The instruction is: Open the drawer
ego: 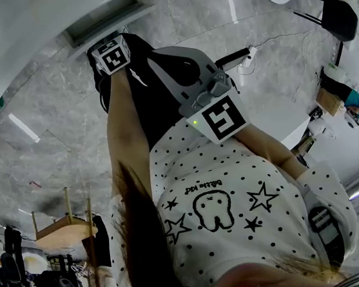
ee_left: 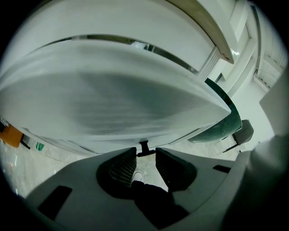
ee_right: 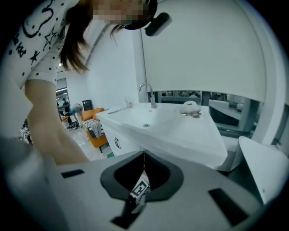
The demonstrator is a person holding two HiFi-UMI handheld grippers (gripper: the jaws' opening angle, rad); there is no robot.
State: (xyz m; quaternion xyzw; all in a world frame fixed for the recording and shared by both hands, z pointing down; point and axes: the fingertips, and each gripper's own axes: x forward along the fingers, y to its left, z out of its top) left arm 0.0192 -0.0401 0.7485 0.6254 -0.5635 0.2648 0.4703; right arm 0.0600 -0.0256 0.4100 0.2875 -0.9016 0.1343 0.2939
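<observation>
Your white cotton T-shirt carries small black dots, black stars and a black-outlined tooth. Your left marker cube and right marker cube show black square patterns on white. The polished stone floor under you is grey with paler marbled veins. Your left gripper is plain grey, its dark pads textured in a fine grid. Beyond them the flat drawer front is white, with a black metal handle. At the left edge sits an orange block. Past your grey right gripper, the basin cabinet is white, its curved tap silver, and the far-left sofa orange.
</observation>
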